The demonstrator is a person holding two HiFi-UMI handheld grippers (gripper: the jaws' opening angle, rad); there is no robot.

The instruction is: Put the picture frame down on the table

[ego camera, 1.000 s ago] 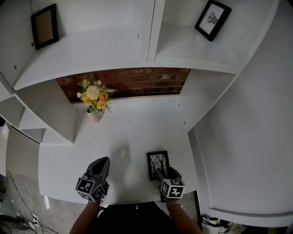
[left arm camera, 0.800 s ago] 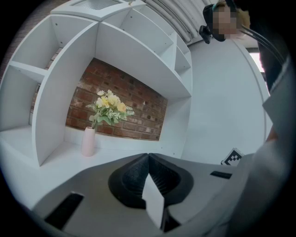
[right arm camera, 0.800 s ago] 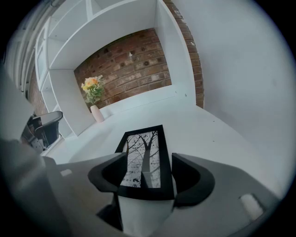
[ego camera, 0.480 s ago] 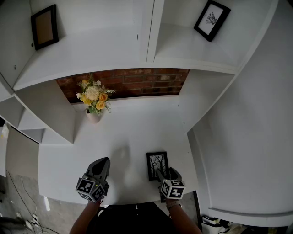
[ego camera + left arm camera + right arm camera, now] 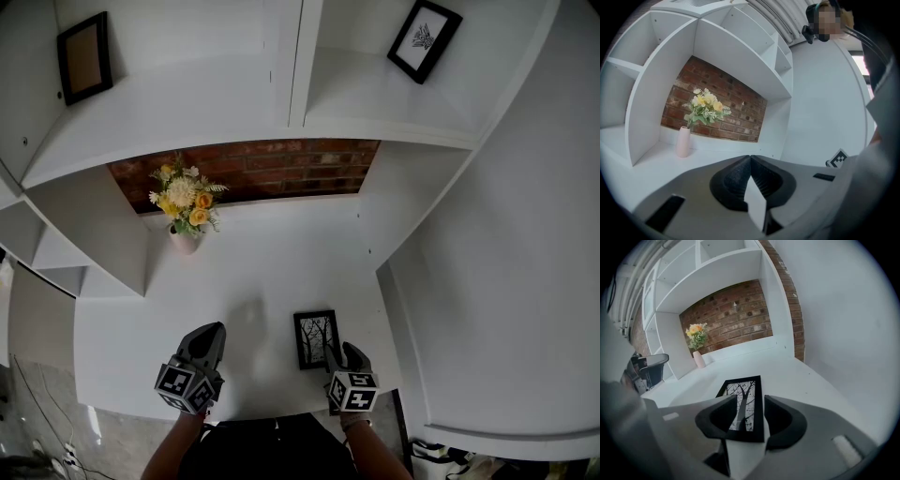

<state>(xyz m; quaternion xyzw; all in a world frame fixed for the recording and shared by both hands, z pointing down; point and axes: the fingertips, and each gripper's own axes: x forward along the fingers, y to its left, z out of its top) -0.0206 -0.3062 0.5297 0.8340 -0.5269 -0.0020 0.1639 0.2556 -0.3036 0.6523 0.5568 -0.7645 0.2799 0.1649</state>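
Picture frame: the black picture frame [image 5: 317, 339] with a bare-tree print lies flat and face up on the white worktop [image 5: 253, 272], near its front edge on the person's right.
Right claw: the right claw [image 5: 342, 354] sits at the near end of the frame, angled down toward it. In the right gripper view its jaws stand partly apart and have just been closing. The frame's near end [image 5: 743, 408] shows between them and partly behind the left jaw tip. A sliver of white worktop separates the frame's right edge from the right jaw. No pad can be seen pressing on the frame.
Left claw: the left claw [image 5: 208, 333] hovers over bare worktop well to the left of the frame, with its jaws together and nothing between them.
Done, by judgement: the frame appears to rest with its full back on the worktop, so the putting-down itself looks complete.
Left, by judgement: only drawing the right claw clear of the frame without dragging it seems to remain.
Unclear: whether the frame touches the underside of the right claw cannot be told.
Surroundings: a vase of flowers [image 5: 185, 211] stands far back by the brick wall, well apart from the frame.
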